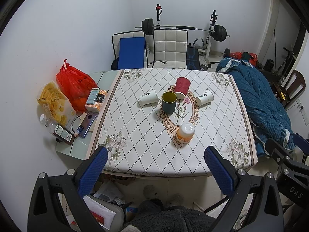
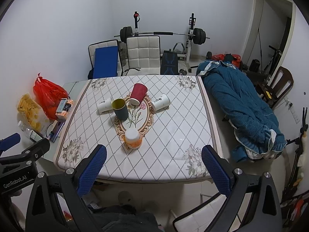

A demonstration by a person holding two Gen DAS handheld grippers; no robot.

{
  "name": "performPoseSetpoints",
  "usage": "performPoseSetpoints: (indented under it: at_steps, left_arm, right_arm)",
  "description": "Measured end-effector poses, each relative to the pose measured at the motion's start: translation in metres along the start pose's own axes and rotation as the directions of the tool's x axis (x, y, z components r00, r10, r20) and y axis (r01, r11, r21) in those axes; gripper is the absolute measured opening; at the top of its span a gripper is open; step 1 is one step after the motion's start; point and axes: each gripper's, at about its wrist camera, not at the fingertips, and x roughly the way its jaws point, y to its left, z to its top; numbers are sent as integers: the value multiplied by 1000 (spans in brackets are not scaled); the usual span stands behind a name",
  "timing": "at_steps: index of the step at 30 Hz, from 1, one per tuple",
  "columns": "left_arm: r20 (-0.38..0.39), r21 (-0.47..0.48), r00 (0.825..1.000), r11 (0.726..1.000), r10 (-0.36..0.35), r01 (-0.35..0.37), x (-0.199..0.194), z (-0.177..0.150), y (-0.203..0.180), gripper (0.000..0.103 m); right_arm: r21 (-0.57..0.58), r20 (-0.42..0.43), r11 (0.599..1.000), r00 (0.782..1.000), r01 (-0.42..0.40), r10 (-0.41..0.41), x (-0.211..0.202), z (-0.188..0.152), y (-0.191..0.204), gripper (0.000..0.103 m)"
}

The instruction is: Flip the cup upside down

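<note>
Several cups sit on the patterned table (image 1: pixel 146 154) (image 2: pixel 173 154). A dark cup with a yellow inside (image 1: pixel 169 102) (image 2: pixel 120 109) stands upright, mouth up. A red cup (image 1: pixel 182 90) (image 2: pixel 137 93) is tilted, its mouth toward me, touching the dark cup in the left view. Two white paper cups lie on their sides, one left (image 1: pixel 148 97) (image 2: pixel 104 105) and one right (image 1: pixel 204 97) (image 2: pixel 161 101). An orange-and-white cup (image 1: pixel 185 132) (image 2: pixel 132 138) stands base up, nearest me. My left gripper (image 1: pixel 156 171) and right gripper (image 2: pixel 154 171) are open and empty, short of the table's near edge.
A red bag (image 1: pixel 74 86), a snack bag (image 1: pixel 55 104), boxes, bottles and a phone crowd the glass side table at left. Two white chairs (image 1: pixel 170 48) and a weight bench stand behind the table. A blue quilt (image 2: pixel 241 104) lies at right.
</note>
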Motion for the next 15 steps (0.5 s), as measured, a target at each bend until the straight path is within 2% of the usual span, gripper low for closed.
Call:
performPoseSetpoints:
  at_steps: [15]
  left_arm:
    - [-3,15,1000,1000,-4,4,-1,-4,-2,102]
  right_arm:
    - [1,-8,1000,1000,0,0,4,-2,3,101]
